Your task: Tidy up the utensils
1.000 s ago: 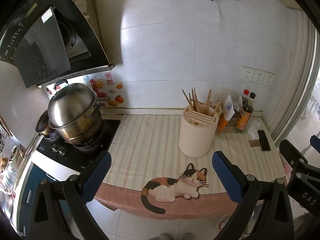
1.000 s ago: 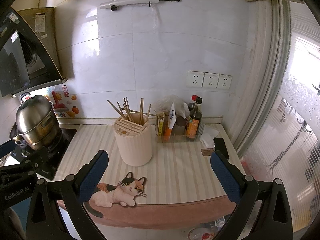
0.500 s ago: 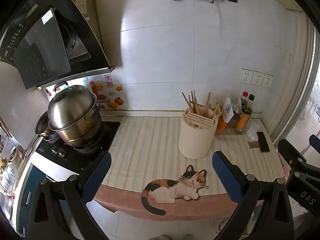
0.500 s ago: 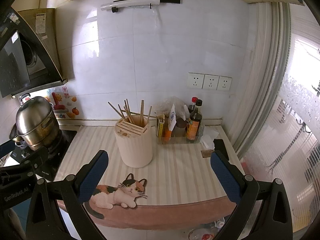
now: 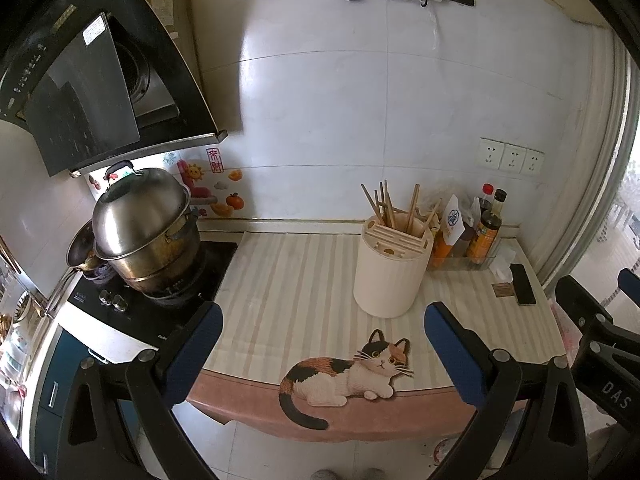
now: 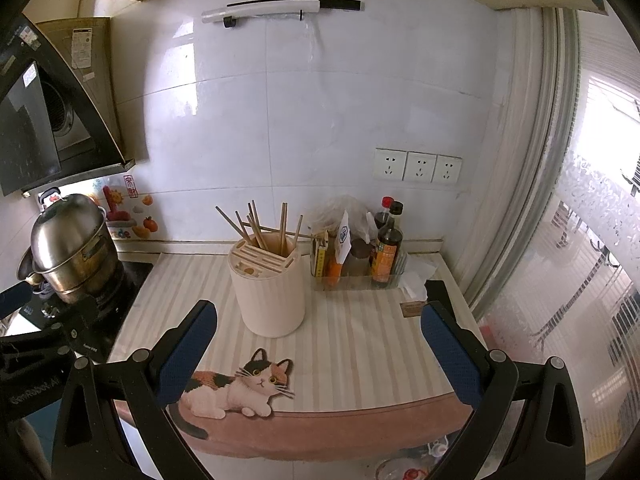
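A cream cylindrical utensil holder stands on the striped counter with several wooden chopsticks sticking up from it; it also shows in the right wrist view, chopsticks splayed. My left gripper is open and empty, held in front of the counter's front edge. My right gripper is open and empty, also in front of the counter. Both are well short of the holder.
A steel pot sits on the black stove at the left. A clear tray of sauce bottles stands right of the holder, with a black phone beyond. A cat-print mat drapes the counter edge.
Both grippers have drawn back slightly from the counter; the holder and the rest look a little farther and lower. Both stay open and empty.
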The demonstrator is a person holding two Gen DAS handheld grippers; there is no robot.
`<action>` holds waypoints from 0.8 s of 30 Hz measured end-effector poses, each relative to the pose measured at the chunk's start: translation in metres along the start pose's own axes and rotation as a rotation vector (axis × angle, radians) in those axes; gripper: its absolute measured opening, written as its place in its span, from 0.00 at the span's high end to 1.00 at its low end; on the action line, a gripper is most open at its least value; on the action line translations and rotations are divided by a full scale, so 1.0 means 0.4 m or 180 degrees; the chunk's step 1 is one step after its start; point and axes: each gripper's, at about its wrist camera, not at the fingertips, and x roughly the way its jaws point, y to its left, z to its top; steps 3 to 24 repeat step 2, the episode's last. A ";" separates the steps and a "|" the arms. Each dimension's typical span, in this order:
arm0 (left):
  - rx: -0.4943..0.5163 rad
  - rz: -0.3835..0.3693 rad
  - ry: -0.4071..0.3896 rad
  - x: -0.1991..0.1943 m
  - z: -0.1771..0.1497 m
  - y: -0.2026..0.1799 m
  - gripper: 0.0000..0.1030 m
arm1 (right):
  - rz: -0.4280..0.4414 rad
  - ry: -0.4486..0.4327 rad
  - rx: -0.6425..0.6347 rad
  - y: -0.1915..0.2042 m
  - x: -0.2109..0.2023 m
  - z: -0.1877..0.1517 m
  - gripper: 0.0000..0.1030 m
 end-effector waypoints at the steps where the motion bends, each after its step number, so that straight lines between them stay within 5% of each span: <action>1: 0.0004 0.0000 -0.0003 0.000 0.002 -0.003 0.00 | -0.0004 -0.0001 0.0000 0.000 0.000 0.000 0.00; 24: 0.0000 -0.0003 -0.0004 0.000 0.001 -0.003 0.00 | 0.0001 0.0002 0.0001 0.000 0.001 -0.001 0.00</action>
